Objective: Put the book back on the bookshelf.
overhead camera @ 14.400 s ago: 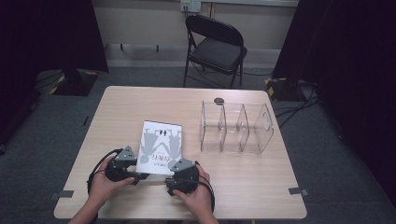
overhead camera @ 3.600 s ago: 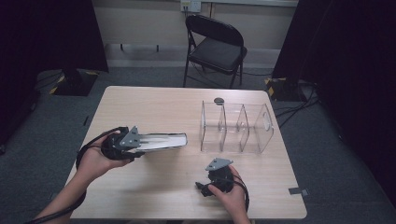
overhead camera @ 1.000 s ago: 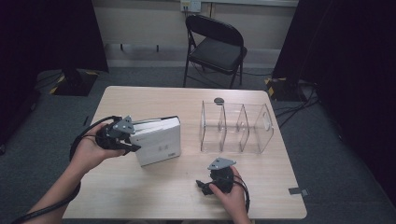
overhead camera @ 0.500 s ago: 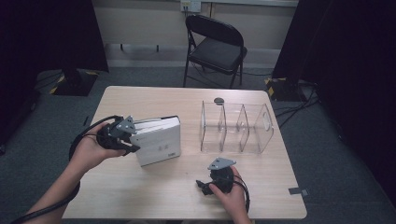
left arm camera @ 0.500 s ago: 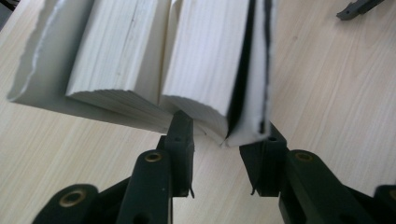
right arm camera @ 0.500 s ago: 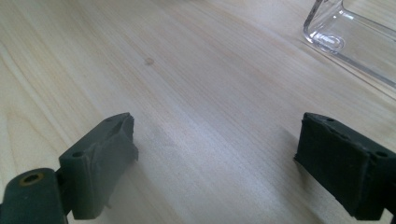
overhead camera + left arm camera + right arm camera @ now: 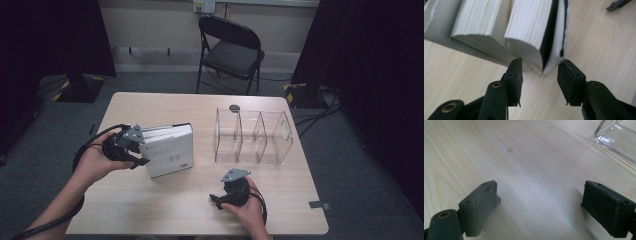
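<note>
Left gripper (image 7: 540, 75): fingers (image 7: 515, 75) part-spread, have just been opening. The book (image 7: 536, 35) has its corner sitting in the gap between them, with the cover edge just at the right-hand finger tip; pads don't look pressed on it. In the high view the left gripper (image 7: 131, 150) sits at the book's (image 7: 167, 150) left end, with the left hand (image 7: 97, 160) behind it. Book stands on edge on the worktop (image 7: 165, 200), left of centre, pages fanned apart a bit, white cover facing the person

Right gripper (image 7: 540, 202): fingers (image 7: 480, 205) spread wide, nothing between them, bare worktop (image 7: 524, 162) under them. High view has the right gripper (image 7: 234, 192) low at the near edge, right hand (image 7: 250, 210) wrapped round it, well apart from the book

Clear acrylic divider rack (image 7: 252, 137) stands right of the book, near but not touching; its corner (image 7: 616, 137) shows top right in the right gripper view. Small dark disc (image 7: 234, 107) on the worktop just behind the rack. Black folding chair (image 7: 230, 50) beyond the far edge
</note>
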Motion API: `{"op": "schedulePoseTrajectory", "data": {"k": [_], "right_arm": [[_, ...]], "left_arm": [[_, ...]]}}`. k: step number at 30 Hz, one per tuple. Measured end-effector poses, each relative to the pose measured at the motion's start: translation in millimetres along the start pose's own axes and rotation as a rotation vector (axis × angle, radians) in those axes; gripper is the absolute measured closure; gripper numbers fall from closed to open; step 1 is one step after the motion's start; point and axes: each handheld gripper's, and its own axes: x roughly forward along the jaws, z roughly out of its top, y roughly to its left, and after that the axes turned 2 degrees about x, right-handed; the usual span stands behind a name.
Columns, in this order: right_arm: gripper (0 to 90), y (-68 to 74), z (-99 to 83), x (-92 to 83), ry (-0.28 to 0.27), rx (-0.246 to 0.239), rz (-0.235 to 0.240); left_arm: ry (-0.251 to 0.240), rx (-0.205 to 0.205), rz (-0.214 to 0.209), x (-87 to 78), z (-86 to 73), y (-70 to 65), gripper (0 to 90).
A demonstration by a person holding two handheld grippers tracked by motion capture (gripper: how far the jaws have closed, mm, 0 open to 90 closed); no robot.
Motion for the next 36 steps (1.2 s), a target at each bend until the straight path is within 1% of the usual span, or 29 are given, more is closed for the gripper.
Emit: {"op": "schedulePoseTrajectory", "data": {"k": [1,2,3,5,6,7,8,9,10,11,12,13,14,15,16,17,18,19,20,21,24,26,28,30,32,33,34,35,36], "right_arm": [[12.4,0.1,2.0,0.1,0.01,-0.012,0.017],[12.4,-0.4,3.6,0.2,0.023,-0.026,0.022],[12.5,0.2,5.0,0.2,0.033,-0.029,0.024],[12.5,0.8,8.1,0.6,0.052,-0.05,0.033],[12.7,0.7,9.2,0.8,0.06,-0.055,0.035],[13.2,0.8,10.8,1.2,0.067,-0.063,0.048],[13.3,1.0,12.6,1.1,0.072,-0.068,0.061],[13.3,1.0,12.6,1.1,0.072,-0.068,0.061],[14.3,1.3,16.5,0.9,0.072,-0.082,0.091],[14.6,1.3,20.4,0.0,0.067,-0.089,0.098],[14.6,1.0,22.7,-0.9,0.071,-0.094,0.101],[14.7,0.7,25.9,-1.8,0.074,-0.1,0.097],[14.7,0.3,28.9,-1.9,0.074,-0.105,0.106],[14.9,-0.4,32.9,-3.1,0.083,-0.114,0.103],[15.1,-0.3,35.2,-3.4,0.083,-0.113,0.109],[15.2,-0.6,39.0,-4.2,0.087,-0.117,0.115],[15.2,-0.6,39.0,-4.2,0.087,-0.117,0.115],[15.4,-0.6,41.2,-4.5,0.089,-0.122,0.12],[15.6,-0.4,48.5,-6.2,0.105,-0.144,0.12],[15.8,0.0,50.4,-6.5,0.105,-0.14,0.128],[16.7,0.9,57.1,-7.5,0.108,-0.147,0.147],[17.0,1.6,61.8,-7.9,0.122,-0.165,0.148],[16.9,2.2,63.9,-8.1,0.131,-0.17,0.146],[17.2,3.0,71.0,-8.8,0.145,-0.193,0.153],[17.5,3.2,75.3,-10.0,0.143,-0.201,0.158],[17.5,3.2,75.3,-10.0,0.143,-0.201,0.158],[17.9,3.3,81.3,-12.3,0.138,-0.204,0.166],[17.9,3.2,83.2,-12.7,0.133,-0.204,0.173],[17.9,3.2,83.2,-12.7,0.133,-0.204,0.173]], "left_arm": [[0.007,0.002,-0.017,-0.6,-0.6,1.3,54.3],[0.003,-0.005,-0.004,0.3,-1.4,0.5,54.2],[0.01,0.001,-0.019,-0.4,-1.8,2.0,54.0],[0.006,-0.012,-0.017,-0.5,-2.9,2.5,53.0],[0.001,-0.015,-0.006,-0.1,-3.5,2.4,52.5],[0.003,-0.015,-0.022,-0.4,-3.7,3.4,50.9],[0.008,-0.007,-0.011,-0.2,-4.3,3.3,50.3],[0.008,-0.007,-0.011,-0.2,-4.3,3.3,49.5],[0.007,-0.01,0.001,0.3,-4.6,2.8,49.5],[0.013,-0.013,-0.02,-0.2,-4.7,3.7,48.0],[0.007,-0.026,-0.019,0.2,-5.0,3.3,47.6],[-0.003,-0.03,-0.012,1.2,-5.4,3.0,46.7],[-0.004,-0.031,-0.006,1.6,-5.8,2.6,46.3],[-0.005,-0.033,-0.005,1.7,-6.0,2.5,45.6],[-0.005,-0.033,-0.005,1.7,-6.0,2.5,45.3],[0.009,-0.026,-0.016,1.7,-6.4,2.6,45.4],[0.009,-0.026,-0.016,1.7,-6.4,2.6,45.1],[0.009,-0.028,-0.009,1.9,-6.9,2.1,45.1],[-0.002,-0.04,-0.016,2.5,-7.5,1.6,43.5],[0.005,-0.041,-0.019,2.4,-7.6,1.7,43.4],[0.005,-0.041,-0.015,3.5,-8.9,1.0,42.1],[0.002,-0.044,-0.02,3.4,-9.5,0.6,42.1],[0.003,-0.041,-0.02,3.2,-9.7,0.3,41.7],[0.004,-0.043,-0.012,2.4,-10.7,-0.3,40.8],[0.004,-0.045,-0.01,2.5,-11.0,-0.5,39.5],[0.007,-0.039,-0.017,2.6,-11.3,-0.2,39.5],[0.013,-0.038,-0.018,3.1,-11.8,-0.2,39.2],[0.011,-0.048,-0.022,3.6,-12.2,-0.4,38.8],[0.011,-0.048,-0.022,3.6,-12.2,-0.4,38.1]]}}
